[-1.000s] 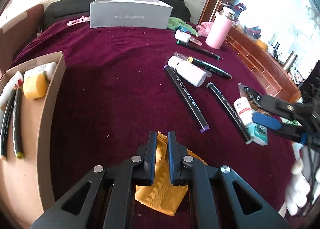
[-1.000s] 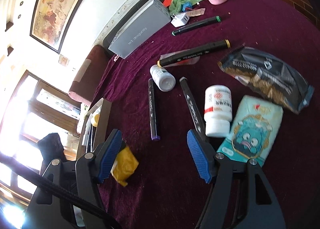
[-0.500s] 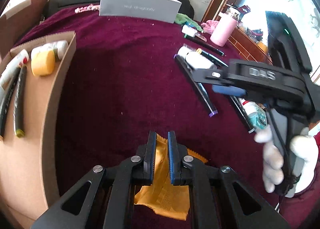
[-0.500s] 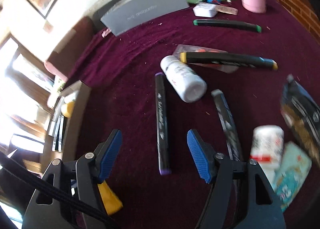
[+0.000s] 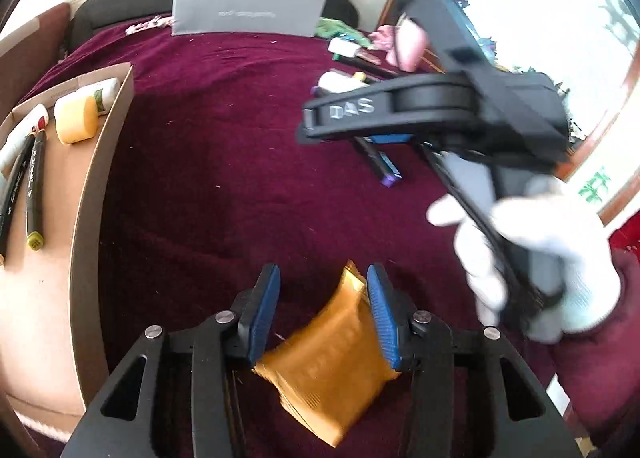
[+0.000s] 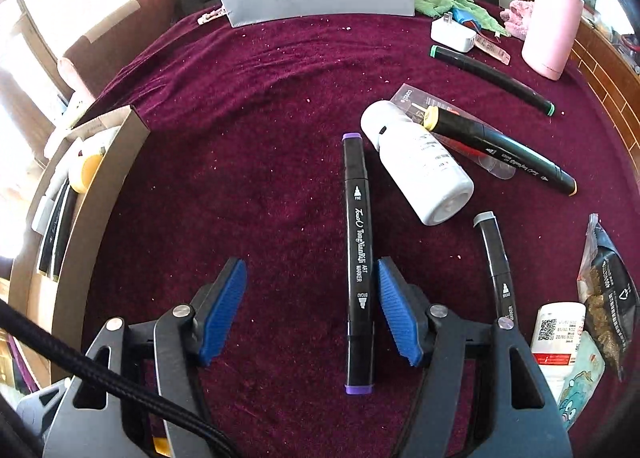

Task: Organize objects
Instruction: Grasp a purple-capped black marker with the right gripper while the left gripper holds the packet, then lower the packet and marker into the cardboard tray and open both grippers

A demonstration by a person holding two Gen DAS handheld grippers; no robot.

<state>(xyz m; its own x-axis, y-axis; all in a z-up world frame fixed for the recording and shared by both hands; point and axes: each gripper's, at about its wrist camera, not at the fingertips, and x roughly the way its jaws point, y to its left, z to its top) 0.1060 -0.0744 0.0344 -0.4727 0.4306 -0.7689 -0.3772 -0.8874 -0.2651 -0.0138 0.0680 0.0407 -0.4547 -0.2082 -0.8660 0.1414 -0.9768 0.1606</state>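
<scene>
The step in hand looks like picking up the purple-capped marker (image 6: 359,258), to be put with the others in the cardboard box (image 6: 100,194). The right gripper (image 6: 312,310) is held low over the dark red cloth (image 6: 240,138) with its jaws wide open. The marker lies between them, close beside the right pad (image 6: 396,318), not yet squeezed. For the next move, the jaws would need to be centred on the marker and closed.

The left gripper (image 5: 322,308) is also open, fairly wide. The yellow packet (image 5: 328,362) lies loose between its jaws, touched by the right one, it seems.

The marker is long, black, smooth and hard. The white bottle (image 6: 420,166) is round and may roll. The packet looks soft and crinkly. The cloth is fuzzy.
</scene>
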